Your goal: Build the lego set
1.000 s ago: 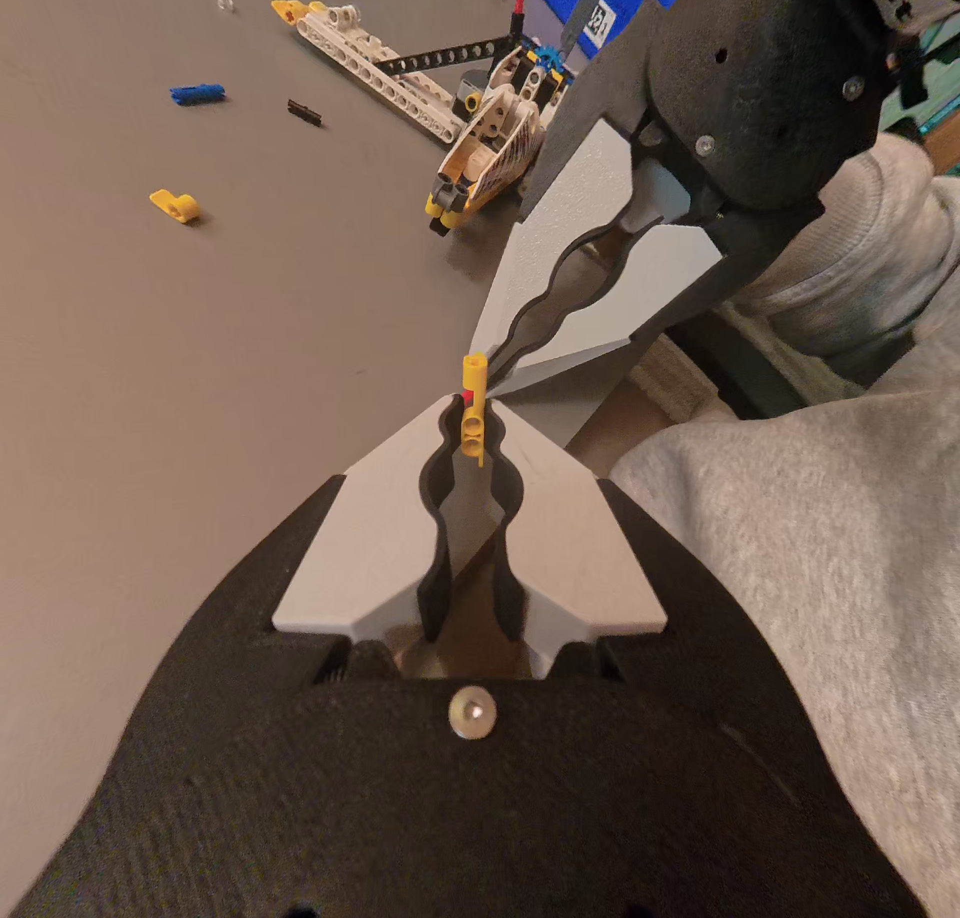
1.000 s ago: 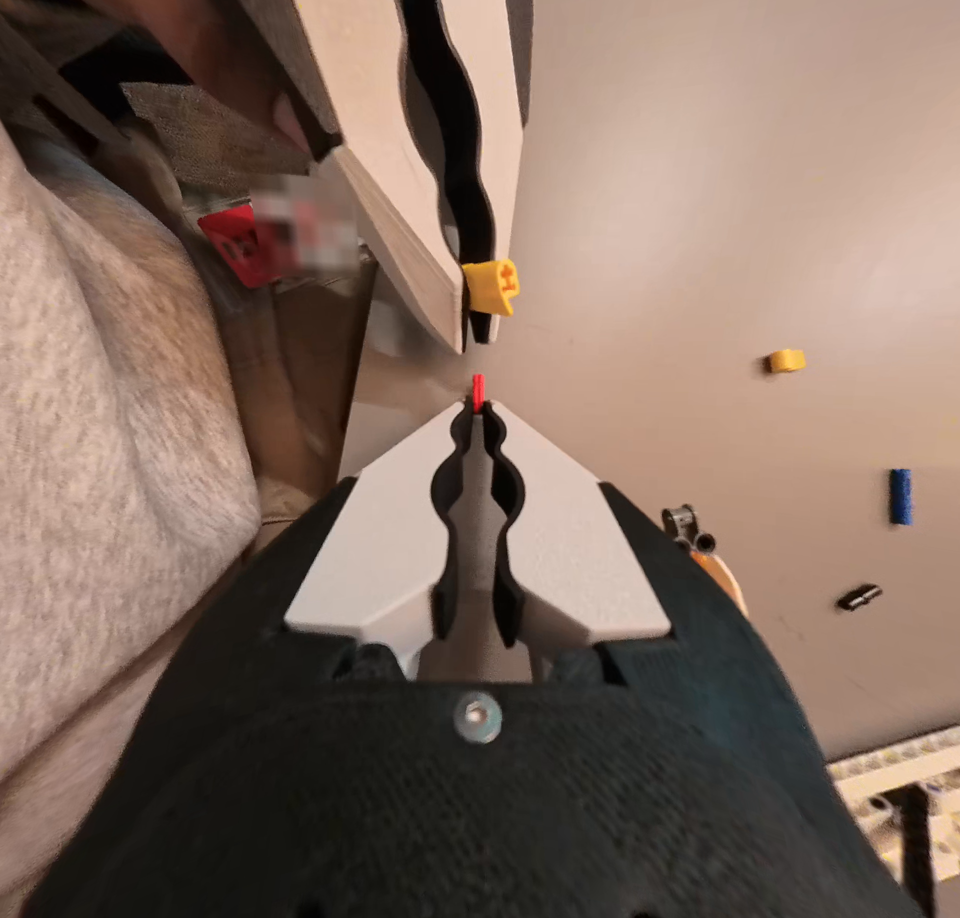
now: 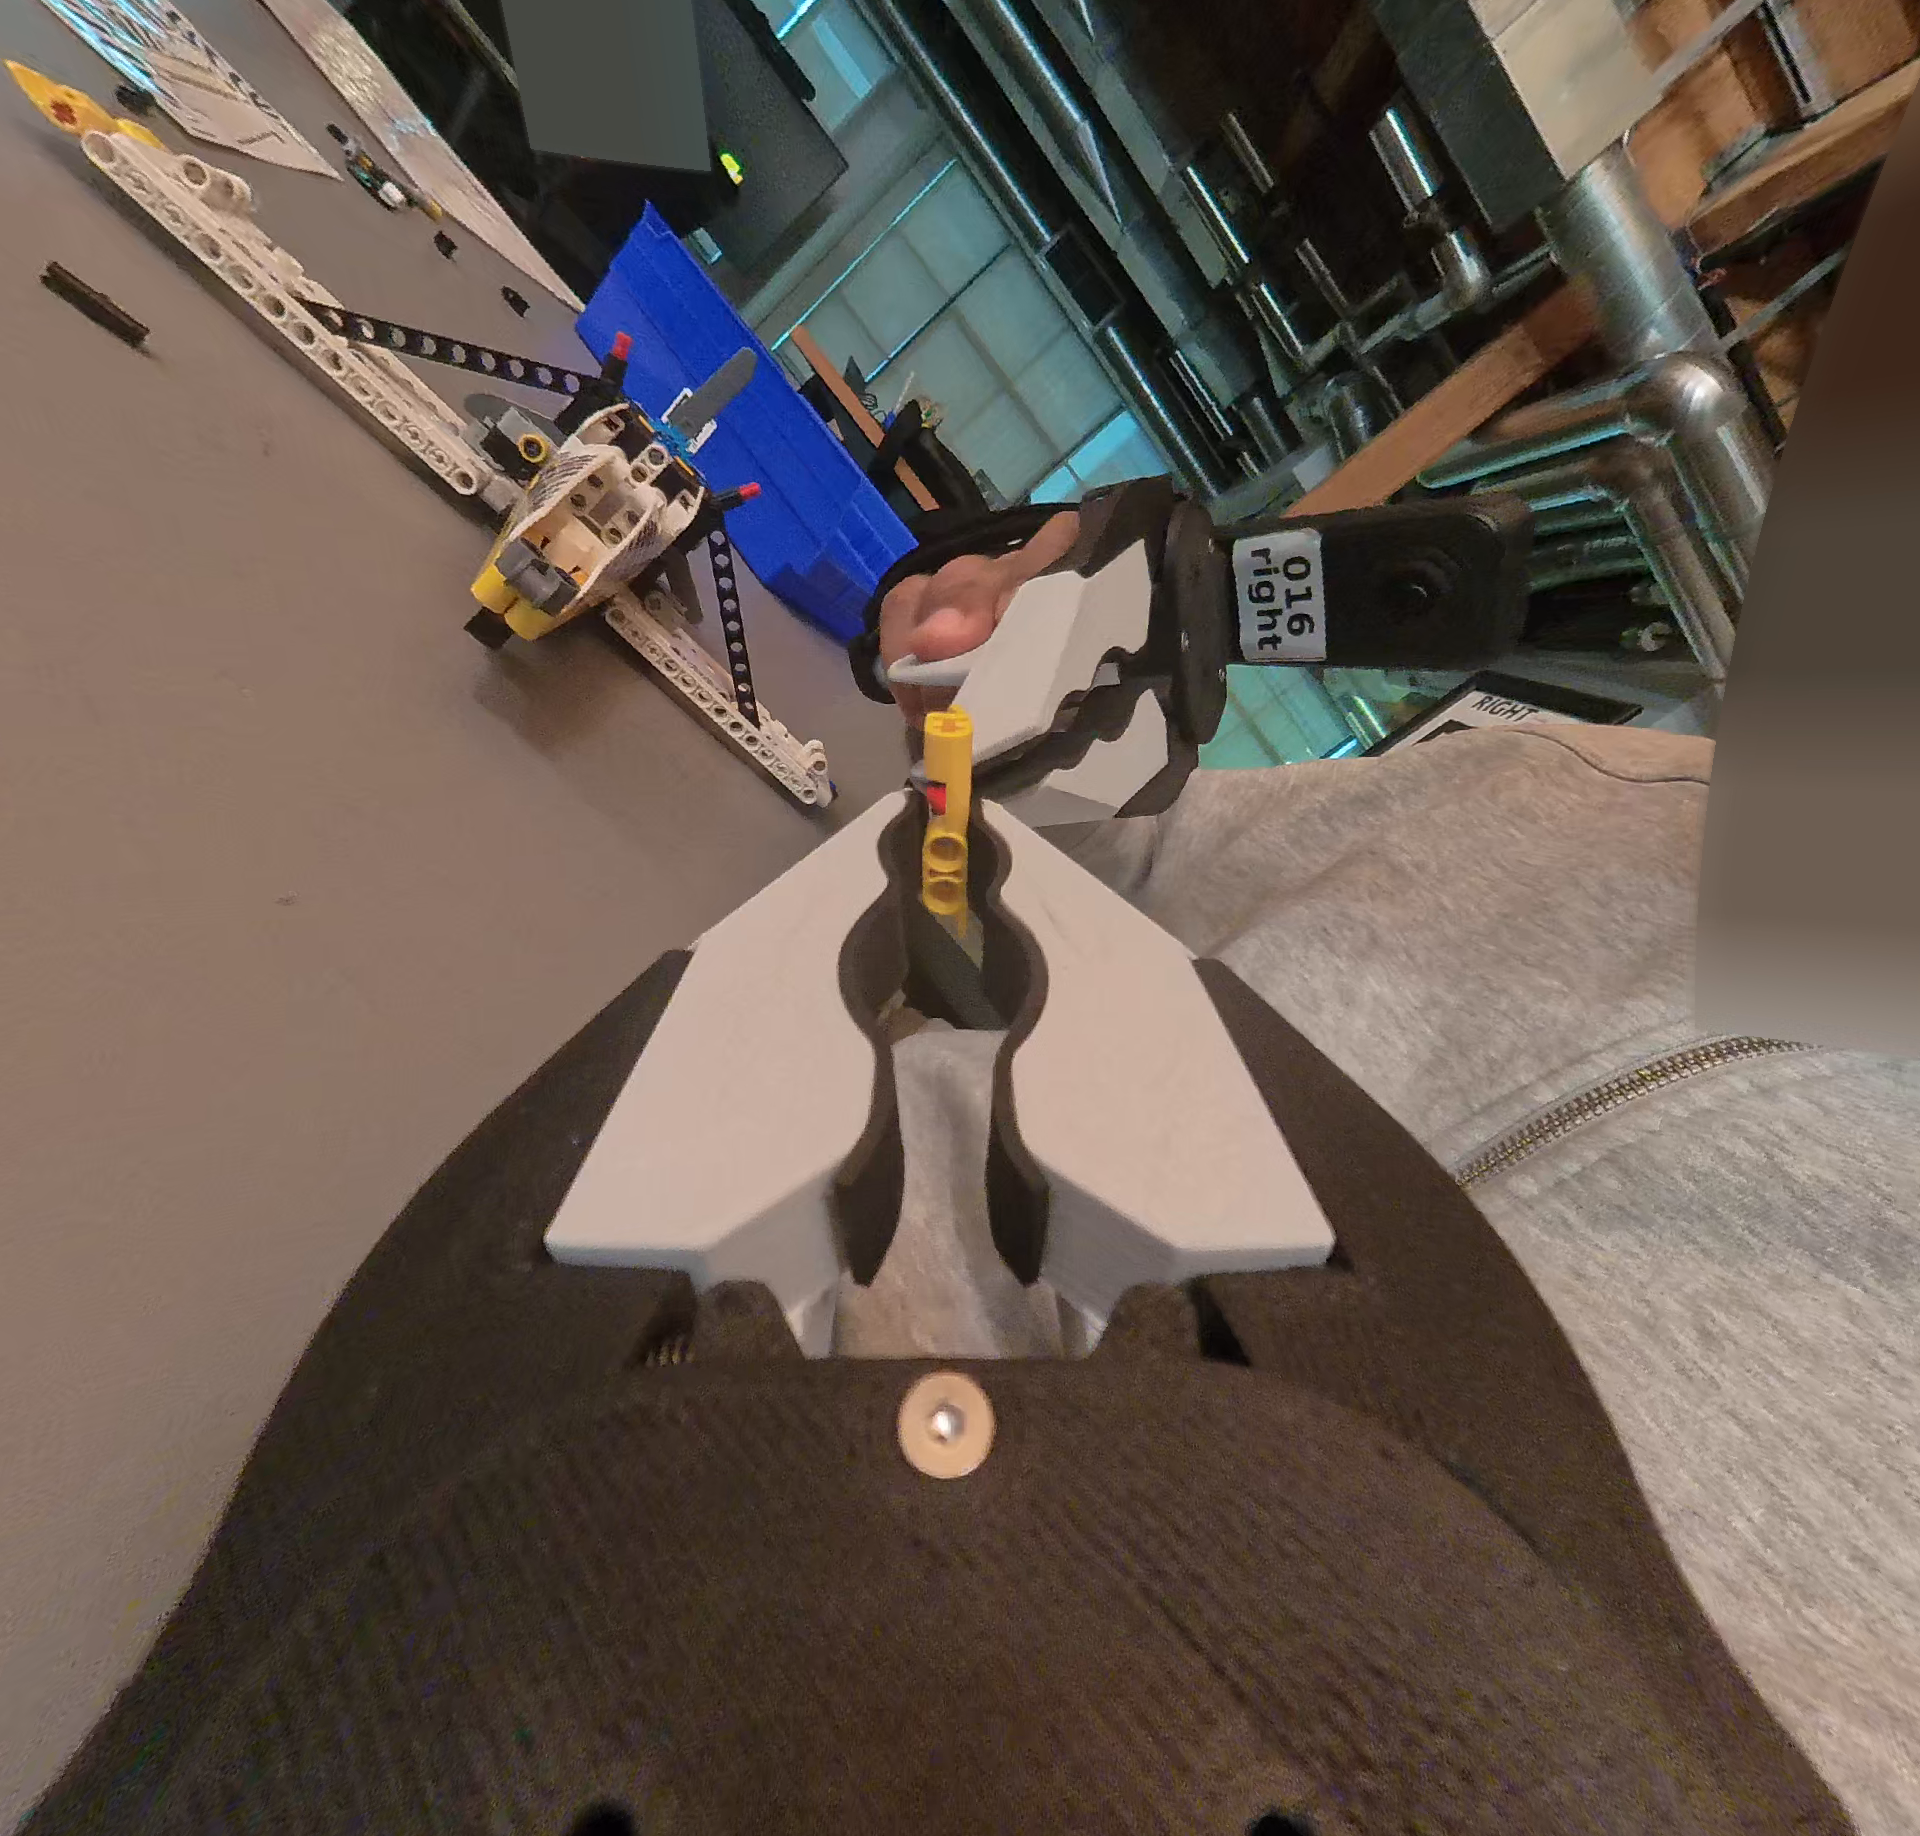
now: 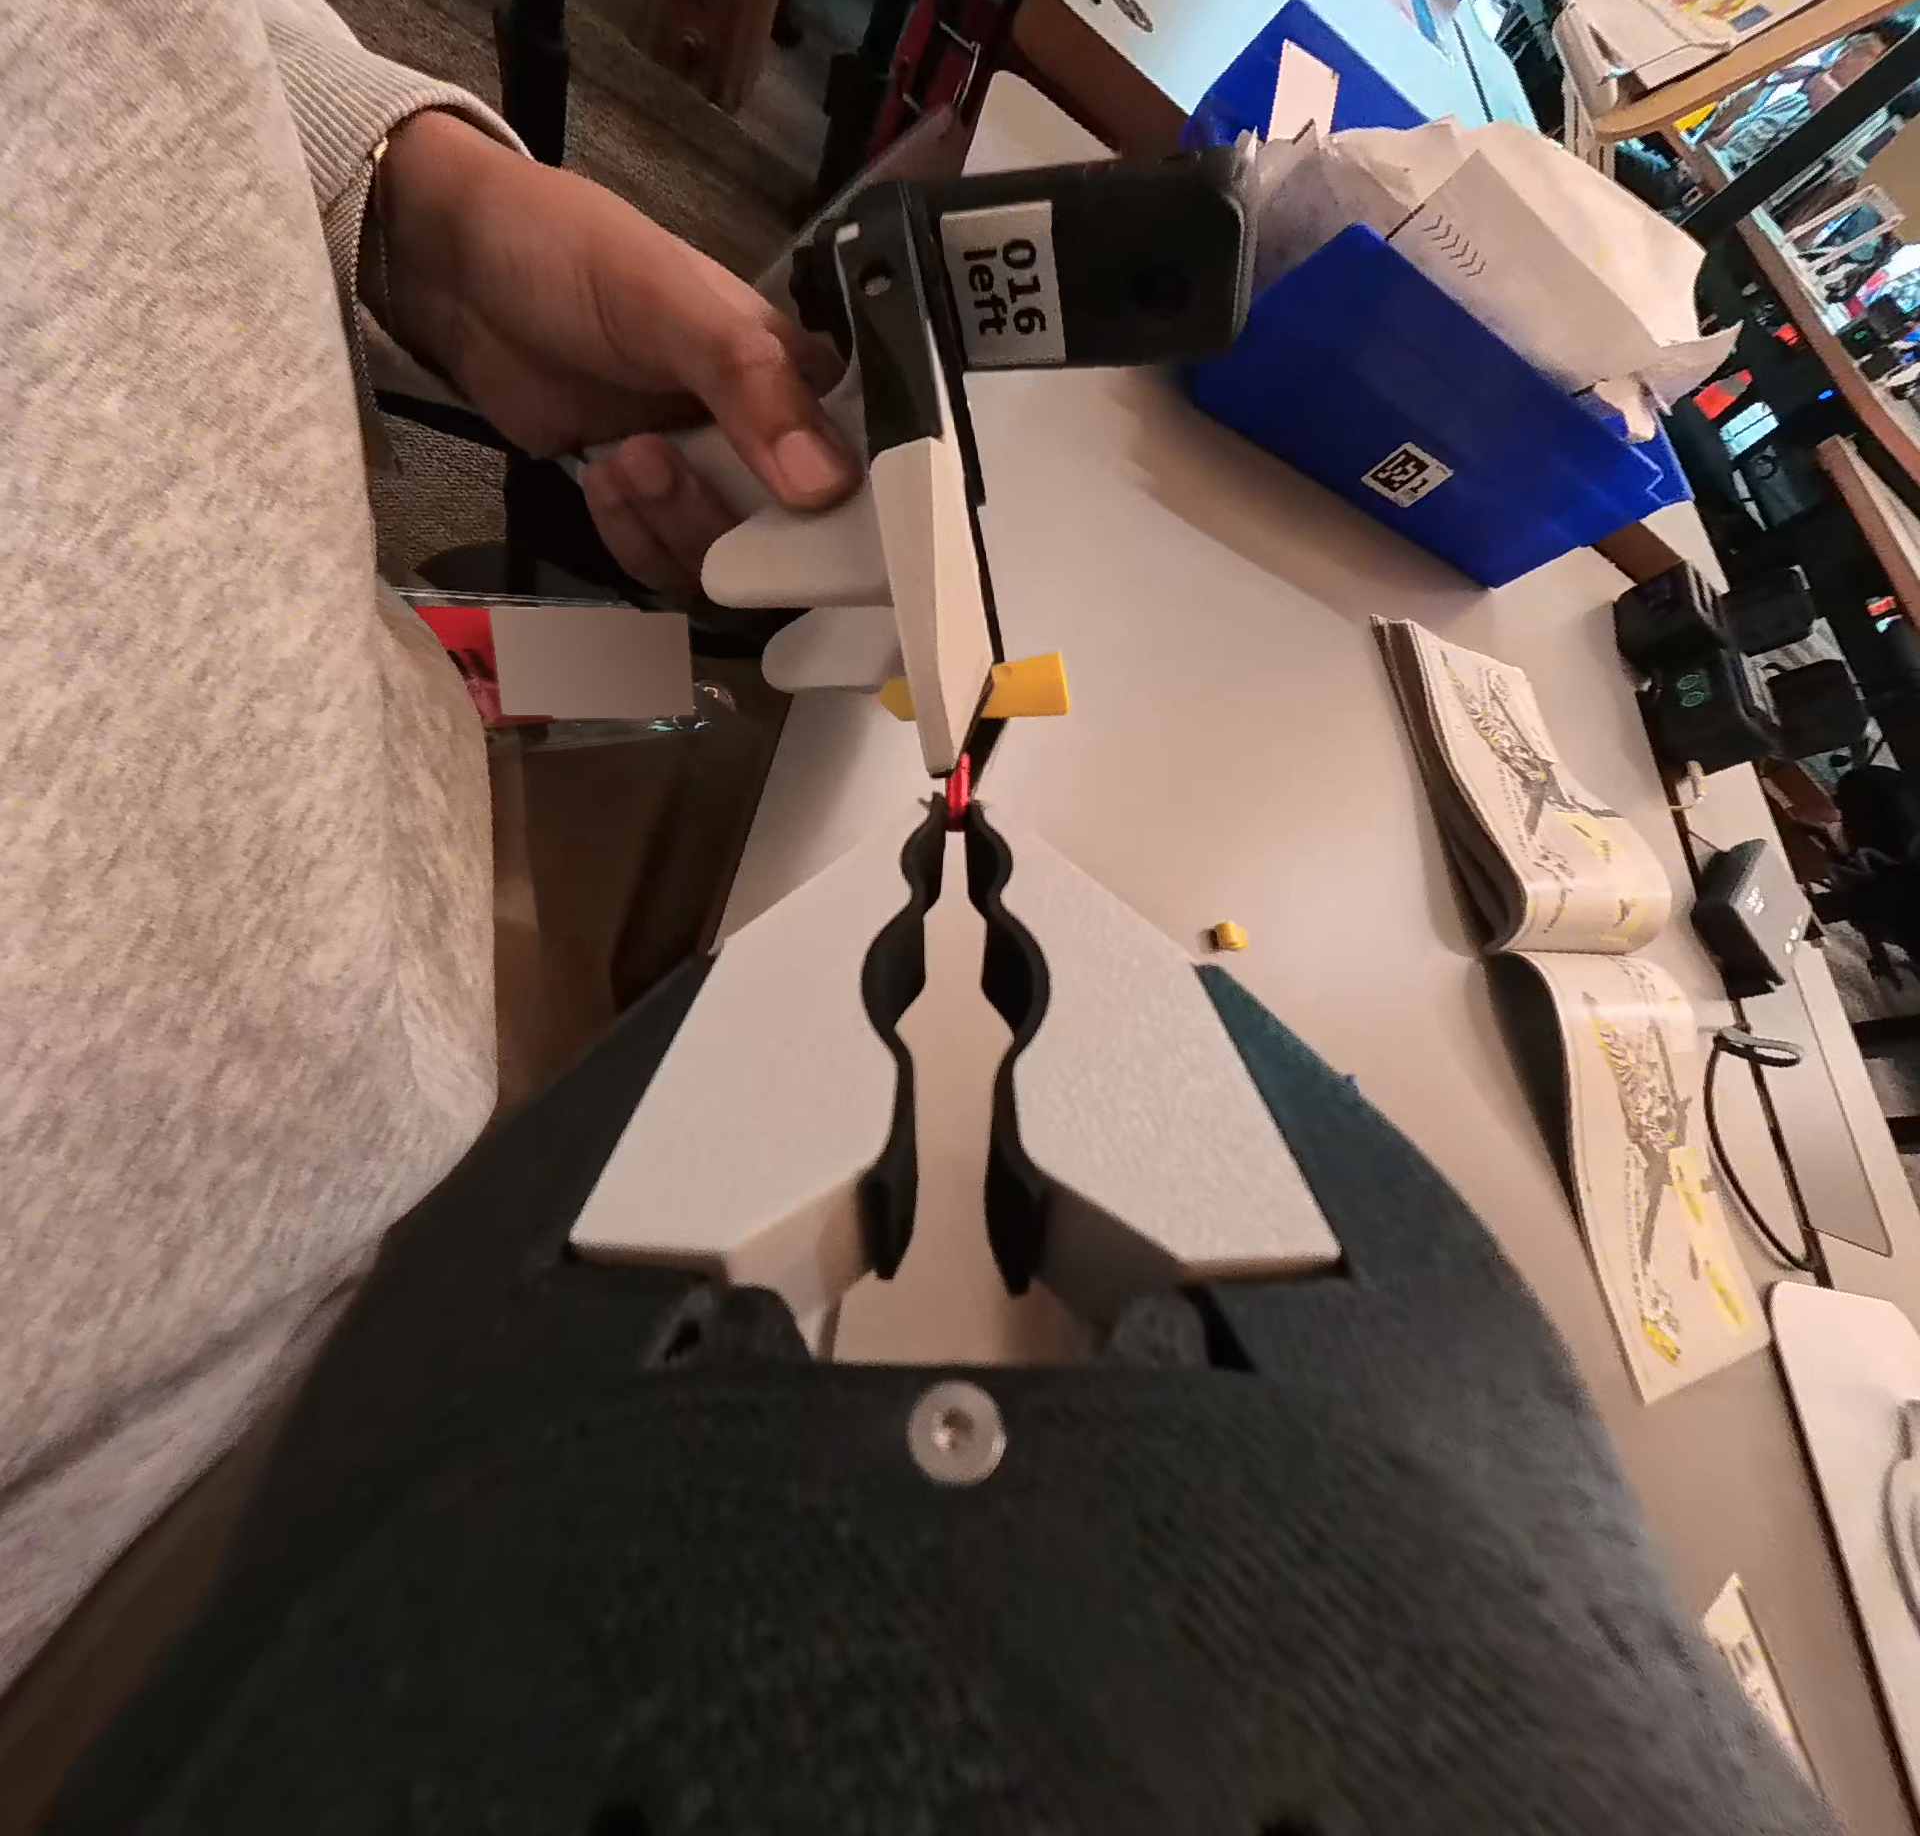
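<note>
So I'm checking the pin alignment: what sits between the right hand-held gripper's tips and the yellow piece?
Only the red pin, pinched by the right hand-held gripper, bridges to the yellow piece; the right wrist view shows it.

Even indoor light, soft shadows, strong wide-angle bending at edges, motion blur low in right wrist view

Grey table [image 3: 260,851] under metal ducts [image 3: 1621,259] and teal-lit windows [image 3: 997,332] — wooden shelving [image 3: 1766,30] beyond.

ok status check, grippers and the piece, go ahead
Left gripper shut on yellow connector. Right gripper shut on red pin, tip at the connector. Both held above the table, partly built model off to the side. Nothing in the way.
</note>
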`<control>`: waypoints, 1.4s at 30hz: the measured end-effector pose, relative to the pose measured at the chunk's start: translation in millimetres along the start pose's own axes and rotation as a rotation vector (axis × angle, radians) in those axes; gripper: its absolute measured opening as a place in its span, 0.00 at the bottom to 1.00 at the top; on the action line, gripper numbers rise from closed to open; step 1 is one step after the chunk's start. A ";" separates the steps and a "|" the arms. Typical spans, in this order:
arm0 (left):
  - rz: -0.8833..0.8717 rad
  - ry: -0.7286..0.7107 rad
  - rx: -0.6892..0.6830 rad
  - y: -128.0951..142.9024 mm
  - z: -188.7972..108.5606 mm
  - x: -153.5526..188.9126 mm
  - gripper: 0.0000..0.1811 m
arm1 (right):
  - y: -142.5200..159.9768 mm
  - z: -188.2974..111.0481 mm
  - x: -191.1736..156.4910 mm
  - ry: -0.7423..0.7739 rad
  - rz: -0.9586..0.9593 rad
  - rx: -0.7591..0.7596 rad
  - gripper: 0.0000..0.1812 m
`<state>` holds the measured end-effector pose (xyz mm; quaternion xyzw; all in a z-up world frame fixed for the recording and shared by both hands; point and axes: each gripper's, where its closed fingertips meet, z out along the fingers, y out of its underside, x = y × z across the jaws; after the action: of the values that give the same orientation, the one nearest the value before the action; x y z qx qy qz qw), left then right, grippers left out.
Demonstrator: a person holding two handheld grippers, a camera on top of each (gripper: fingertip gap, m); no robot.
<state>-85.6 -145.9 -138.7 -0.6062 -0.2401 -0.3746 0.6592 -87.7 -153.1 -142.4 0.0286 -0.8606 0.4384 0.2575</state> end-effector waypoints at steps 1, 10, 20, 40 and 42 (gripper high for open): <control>-0.006 0.004 0.002 0.0 -0.2 0.1 0.02 | -0.5 -0.2 -0.1 0.001 -0.005 0.002 0.01; -0.145 0.165 0.086 -2.8 1.6 9.4 0.01 | -11.1 -0.4 -2.7 -0.002 -0.022 0.087 0.01; 0.112 -0.211 -0.006 0.5 -5.0 -27.2 0.01 | 50.4 -1.7 -2.4 -0.093 0.171 -0.255 0.01; 0.147 -0.180 -0.114 24.1 15.6 -21.5 0.02 | 32.5 -6.7 -15.8 -0.214 0.368 -0.168 0.00; 0.163 -0.194 -0.122 23.9 13.9 -23.6 0.01 | 30.8 -10.9 -9.4 -0.186 0.375 -0.150 0.00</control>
<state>-79.1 -127.9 -169.7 -0.6961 -0.2294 -0.2734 0.6230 -83.4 -127.4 -164.3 -0.1109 -0.9012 0.4087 0.0923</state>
